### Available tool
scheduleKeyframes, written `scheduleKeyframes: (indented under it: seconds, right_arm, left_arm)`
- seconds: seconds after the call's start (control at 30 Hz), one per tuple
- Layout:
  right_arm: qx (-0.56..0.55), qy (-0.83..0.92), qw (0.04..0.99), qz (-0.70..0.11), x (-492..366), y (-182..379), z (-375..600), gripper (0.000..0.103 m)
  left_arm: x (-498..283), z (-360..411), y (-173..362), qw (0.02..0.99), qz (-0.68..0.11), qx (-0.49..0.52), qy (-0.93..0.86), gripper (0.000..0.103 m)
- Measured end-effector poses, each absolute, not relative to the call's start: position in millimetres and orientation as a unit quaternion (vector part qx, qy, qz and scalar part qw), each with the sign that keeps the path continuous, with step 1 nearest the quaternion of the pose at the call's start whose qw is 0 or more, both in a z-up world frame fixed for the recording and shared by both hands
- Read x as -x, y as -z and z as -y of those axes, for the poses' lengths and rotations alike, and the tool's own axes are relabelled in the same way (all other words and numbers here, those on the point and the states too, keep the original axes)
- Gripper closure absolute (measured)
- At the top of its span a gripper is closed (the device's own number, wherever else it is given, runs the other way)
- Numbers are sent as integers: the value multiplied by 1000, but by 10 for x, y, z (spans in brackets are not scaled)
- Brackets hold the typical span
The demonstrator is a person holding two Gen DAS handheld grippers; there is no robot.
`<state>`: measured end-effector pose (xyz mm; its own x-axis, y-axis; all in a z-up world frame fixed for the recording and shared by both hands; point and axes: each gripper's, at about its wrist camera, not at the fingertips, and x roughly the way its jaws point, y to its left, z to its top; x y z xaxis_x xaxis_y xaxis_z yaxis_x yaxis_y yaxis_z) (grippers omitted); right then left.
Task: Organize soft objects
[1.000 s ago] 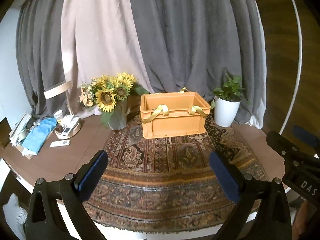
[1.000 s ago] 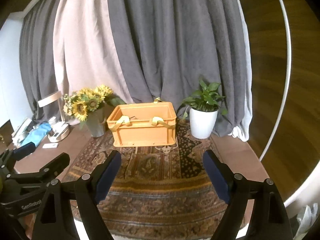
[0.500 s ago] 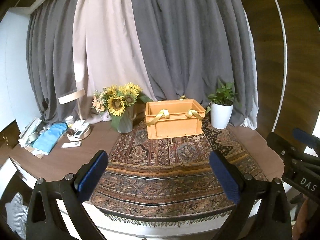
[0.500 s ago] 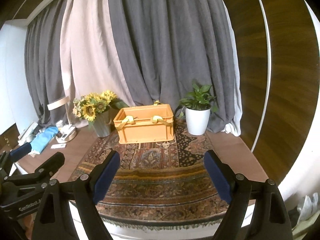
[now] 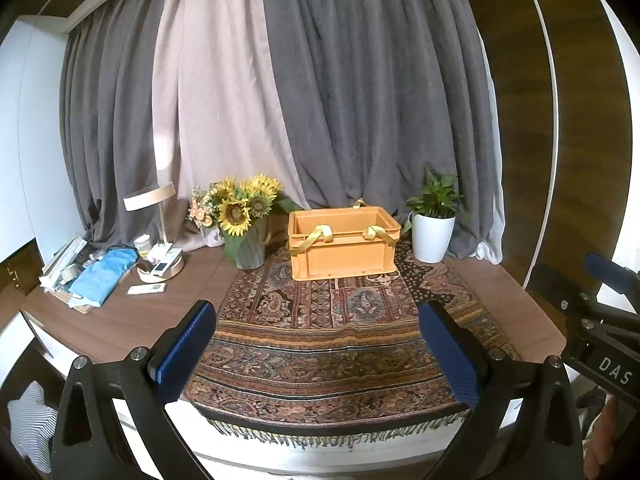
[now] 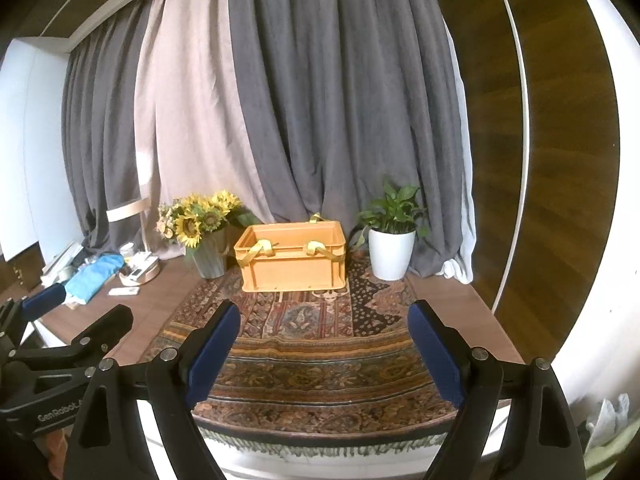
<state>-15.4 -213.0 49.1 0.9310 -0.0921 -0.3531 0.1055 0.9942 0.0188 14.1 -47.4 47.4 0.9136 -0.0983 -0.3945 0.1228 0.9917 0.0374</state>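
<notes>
Grey and beige curtains back a wooden table [image 5: 120, 320] spread with a patterned rug [image 5: 332, 344]. At its far side stands the orange crate [image 5: 344, 254], yellow straps [image 5: 316, 236] draped over its rim, apparently packed. Left gripper [image 5: 318, 350] and right gripper [image 6: 324, 344] hang near, wide open and empty; little seems left.

We see from two wrist cams, side by side off the table's front edge, facing slightly down toward the grey curtains [image 5: 360, 100]. Both share the orange plastic crate [image 5: 343, 243] [image 6: 292, 256] w/ yellow straps, well back on the patterned rug [image 5: 332, 340].
</notes>
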Motion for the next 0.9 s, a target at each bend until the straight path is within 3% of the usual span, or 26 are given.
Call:
scheduleKeyframes:
  seconds: [0.9]
  right_arm:
    - [-21, 58, 982, -180, 231, -501, 2189, 16]
  left_arm:
    - [-66, 540, -515, 981, -185, -40, 51, 0]
